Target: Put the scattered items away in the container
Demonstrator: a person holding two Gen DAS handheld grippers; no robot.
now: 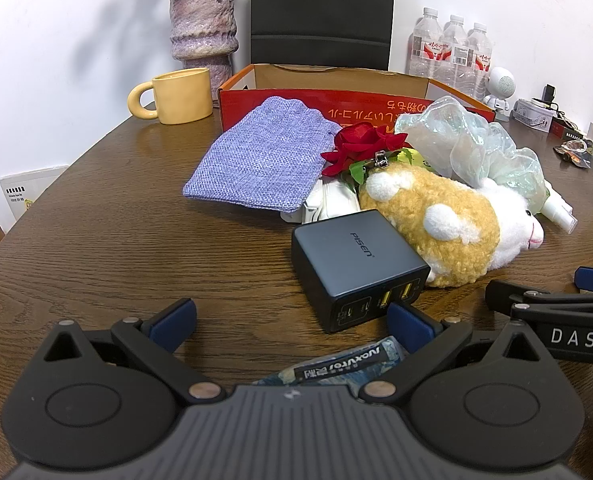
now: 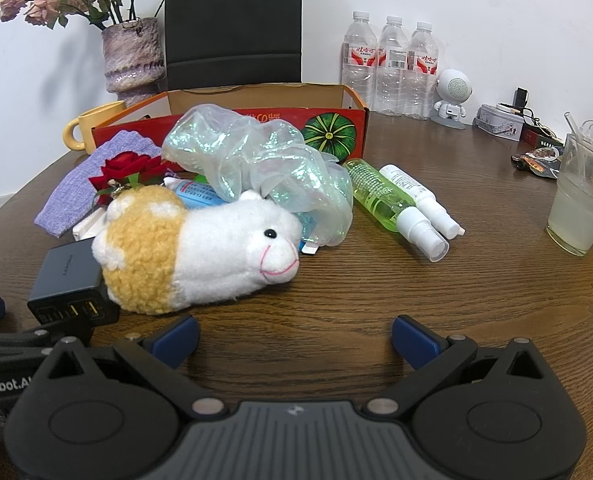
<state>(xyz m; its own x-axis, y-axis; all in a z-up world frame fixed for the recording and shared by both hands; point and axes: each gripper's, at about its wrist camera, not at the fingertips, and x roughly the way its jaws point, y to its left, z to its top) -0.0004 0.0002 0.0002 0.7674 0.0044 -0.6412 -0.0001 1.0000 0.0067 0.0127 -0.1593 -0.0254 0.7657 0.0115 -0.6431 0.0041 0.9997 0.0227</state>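
Dark wood-grain surface (image 2: 376,292) carried a plush sheep (image 2: 200,252), black charger (image 2: 70,280), two spray bottles (image 2: 400,204) at three o'clock, and a red box (image 2: 328,120) at twelve.

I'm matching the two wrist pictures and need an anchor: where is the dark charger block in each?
Left wrist: charger sits centre, just ahead of the open left gripper.
Right wrist: charger sits at the left edge, lower half.
Shared landmark: the plush toy touches it in both.
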